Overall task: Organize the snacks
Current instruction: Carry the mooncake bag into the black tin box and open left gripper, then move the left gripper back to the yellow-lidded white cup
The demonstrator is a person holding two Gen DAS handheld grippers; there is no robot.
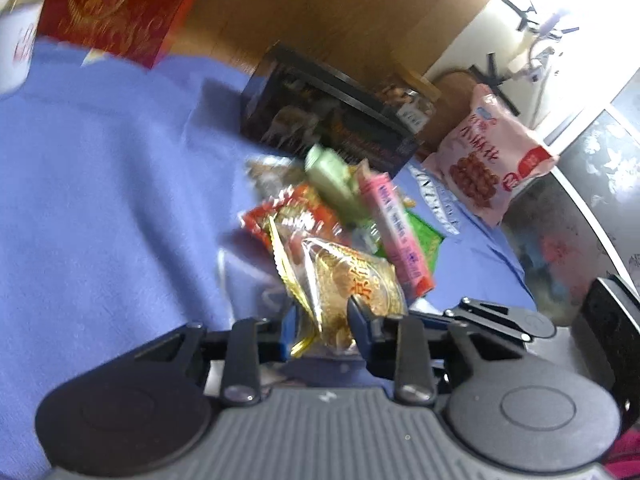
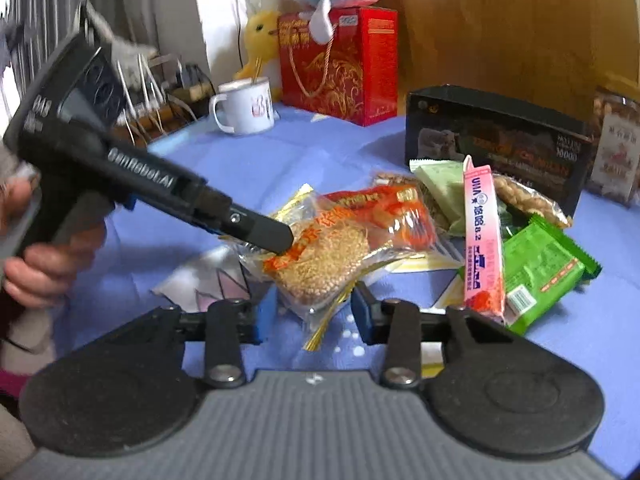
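My left jaws are narrowed around the clear packet of golden crisp snack [image 1: 352, 292], and in the left wrist view the blue pads sit on either side of its crinkled near end; the picture is smeared, so I think they are pinching the film, but I can't be certain they bite. My right jaws stand about half open, with the packet's gold-edged tail lying between the pads and no pad clearly touching it. From the right wrist view I see the left gripper [image 2: 280, 240] come in from the left, its tip pressed onto the top of that same packet [image 2: 320, 264].

The packet lies at the near edge of a loose heap on the blue cloth [image 2: 280, 152]: a red wrapper [image 2: 384, 208] is tucked behind it, a pink stick pack [image 2: 482, 240] leans to the right with a green packet [image 2: 548, 272] beside it, and the black box [image 2: 496, 144] stands behind the heap.

To do this well, I'd let one gripper carry the packet. I'd grip the sealed edge, not the puffed middle, since the crisp inside would likely crush. Then I'd lift straight up and clear so the red wrapper isn't dragged along. The right gripper [image 2: 312, 316] should hold off or steady the heap.
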